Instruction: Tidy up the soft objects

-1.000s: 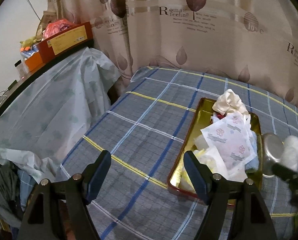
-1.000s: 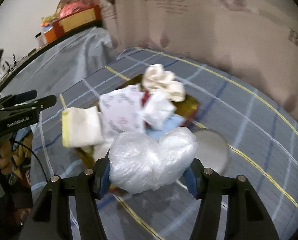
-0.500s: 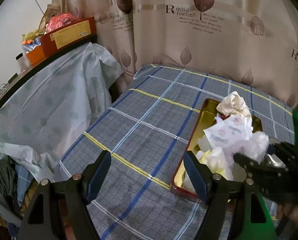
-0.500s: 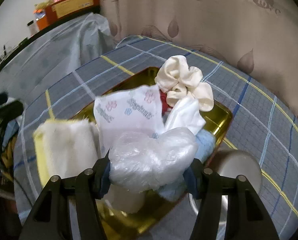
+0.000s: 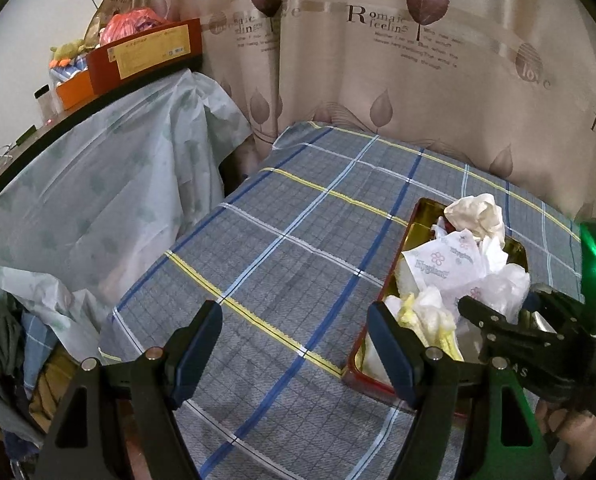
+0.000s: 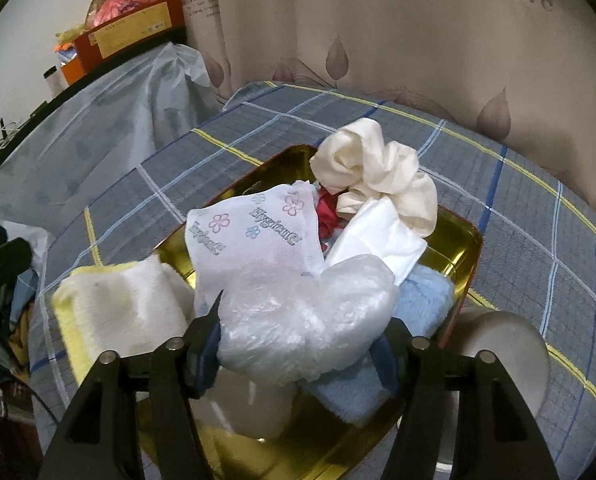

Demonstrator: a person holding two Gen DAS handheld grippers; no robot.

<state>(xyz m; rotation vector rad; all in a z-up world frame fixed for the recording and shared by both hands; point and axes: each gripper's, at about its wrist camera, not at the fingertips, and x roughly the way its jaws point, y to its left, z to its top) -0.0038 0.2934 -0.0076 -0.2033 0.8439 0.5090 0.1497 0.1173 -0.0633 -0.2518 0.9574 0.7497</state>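
sitting on a blue plaid tablecloth (image 5: pixel 298 248), toward its right edge: the gold tray (image 6: pixel 463 248), taken here as the landmark. standing well left of the tray, over bare cloth: the left gripper (image 5: pixel 294 342), gaping wide with nothing between its blue pads. lying at the tray's left end: a folded white-and-yellow towel (image 6: pixel 118 312). leaning over the tray's middle: a flower-printed tissue packet (image 6: pixel 254 236), with a scrap of red (image 6: pixel 327 214) peeking out just right of it. crowning the tray's far side: a cream scrunchie (image 6: pixel 377 172), touching a white folded pad (image 6: pixel 381 236) just nearer. lying at the tray's near right: a light blue towel (image 6: pixel 425 292). hovering over the tray's near side: the right gripper (image 6: pixel 298 344), jaws having just been widening, with the crumpled clear plastic bag (image 6: pixel 309 312) bulging between them (whether the pads are pressing it, cannot tell). resting atop the pile in the tray: that bag. standing just outside the tray's right edge: a round metal lid or tin (image 6: pixel 505 344).
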